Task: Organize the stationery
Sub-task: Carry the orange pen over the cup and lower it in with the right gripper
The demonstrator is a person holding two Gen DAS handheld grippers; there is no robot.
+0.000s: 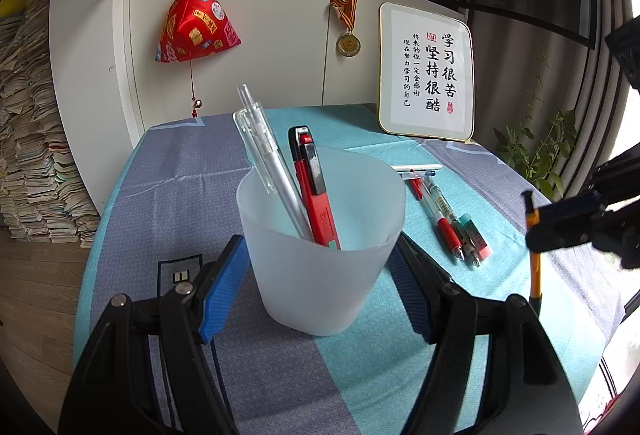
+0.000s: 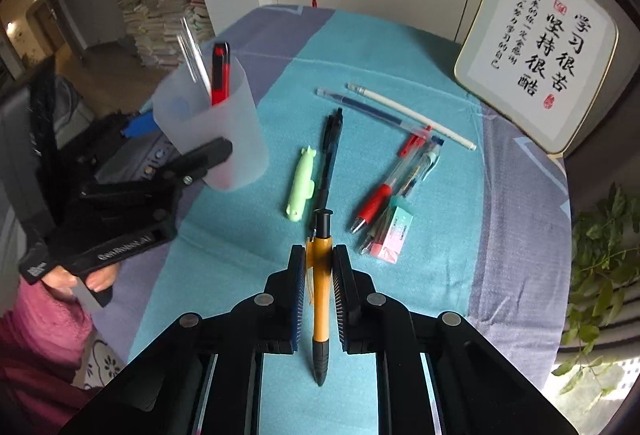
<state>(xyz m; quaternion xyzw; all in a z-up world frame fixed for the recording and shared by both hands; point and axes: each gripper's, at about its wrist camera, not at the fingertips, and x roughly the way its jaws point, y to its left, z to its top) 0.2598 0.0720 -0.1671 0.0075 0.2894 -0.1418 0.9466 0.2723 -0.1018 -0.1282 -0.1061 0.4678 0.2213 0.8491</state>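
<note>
My left gripper (image 1: 320,259) is shut on a frosted plastic cup (image 1: 320,235) and holds it above the table; a clear pen (image 1: 260,151) and a red utility knife (image 1: 314,187) stand in it. The cup also shows in the right wrist view (image 2: 212,131). My right gripper (image 2: 319,259) is shut on an orange pen (image 2: 320,287), held above the cloth; it also shows in the left wrist view (image 1: 534,243). On the cloth lie a green pen-shaped item (image 2: 302,183), a black pen (image 2: 330,155), a red pen (image 2: 380,195), a blue refill (image 2: 368,111), a white pencil (image 2: 412,115) and an eraser (image 2: 394,235).
A blue and teal cloth (image 2: 240,255) covers the table. A framed calligraphy board (image 2: 536,51) leans at the back right. A plant (image 2: 600,259) stands right of the table. A red hanging ornament (image 1: 196,23) and a medal (image 1: 349,43) hang on the wall behind.
</note>
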